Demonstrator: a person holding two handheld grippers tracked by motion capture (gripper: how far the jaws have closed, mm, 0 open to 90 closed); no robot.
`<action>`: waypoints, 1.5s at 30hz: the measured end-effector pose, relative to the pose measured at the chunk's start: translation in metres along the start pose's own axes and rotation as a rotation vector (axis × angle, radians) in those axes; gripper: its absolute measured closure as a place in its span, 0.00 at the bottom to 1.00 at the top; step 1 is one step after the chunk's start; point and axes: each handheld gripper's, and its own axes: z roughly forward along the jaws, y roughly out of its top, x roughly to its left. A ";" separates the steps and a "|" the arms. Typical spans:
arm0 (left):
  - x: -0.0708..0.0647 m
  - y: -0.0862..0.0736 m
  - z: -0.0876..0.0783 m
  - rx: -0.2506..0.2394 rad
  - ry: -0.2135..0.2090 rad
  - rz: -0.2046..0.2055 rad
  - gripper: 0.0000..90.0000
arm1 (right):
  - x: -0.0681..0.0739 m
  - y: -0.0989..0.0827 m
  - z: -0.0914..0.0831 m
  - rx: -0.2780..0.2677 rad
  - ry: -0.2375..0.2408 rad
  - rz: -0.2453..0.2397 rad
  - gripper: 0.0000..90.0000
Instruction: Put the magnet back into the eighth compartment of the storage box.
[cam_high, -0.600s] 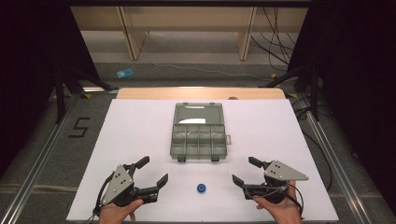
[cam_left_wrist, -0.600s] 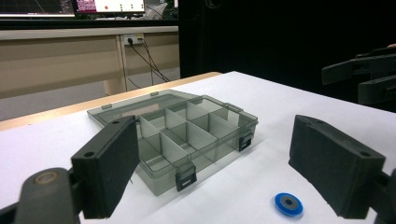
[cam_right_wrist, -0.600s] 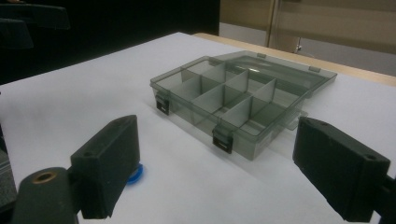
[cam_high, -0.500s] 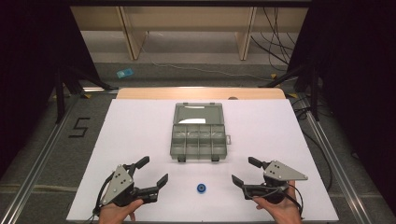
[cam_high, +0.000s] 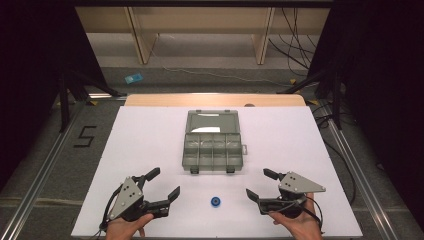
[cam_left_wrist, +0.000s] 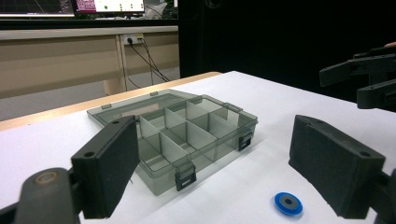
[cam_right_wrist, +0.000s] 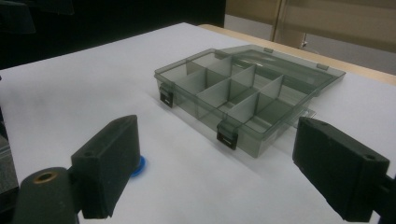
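A smoky clear compartment box (cam_high: 212, 148) lies open in the middle of the white table (cam_high: 145, 135), its lid (cam_high: 211, 121) folded back flat; the compartments look empty. A small blue disc (cam_high: 215, 201) rests on the table in front of the box. My left gripper (cam_high: 164, 183) is open at the near left, with nothing between its jaws. At the near right my right gripper (cam_high: 261, 184) stands open and empty too. The left gripper view has the box (cam_left_wrist: 187, 135) ahead and the disc (cam_left_wrist: 288, 203) low right. In the right gripper view the disc (cam_right_wrist: 139, 165) peeks from behind a jaw.
The table's wooden far edge (cam_high: 215, 99) lies beyond the box. Black stands and cables (cam_high: 320, 80) line the floor at both sides, with a wooden frame (cam_high: 200, 30) farther back. In the left gripper view the other gripper (cam_left_wrist: 369, 79) hovers at the far right.
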 end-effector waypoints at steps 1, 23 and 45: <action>0.000 0.000 0.000 0.000 0.000 0.000 0.18 | 0.000 0.001 0.000 0.004 0.000 -0.007 0.18; 0.007 0.001 0.001 -0.007 -0.011 0.100 0.17 | 0.013 0.014 0.021 0.168 0.106 -0.145 0.21; 0.001 -0.001 0.000 0.008 0.000 0.021 0.17 | 0.023 0.027 0.052 0.337 0.204 -0.229 0.26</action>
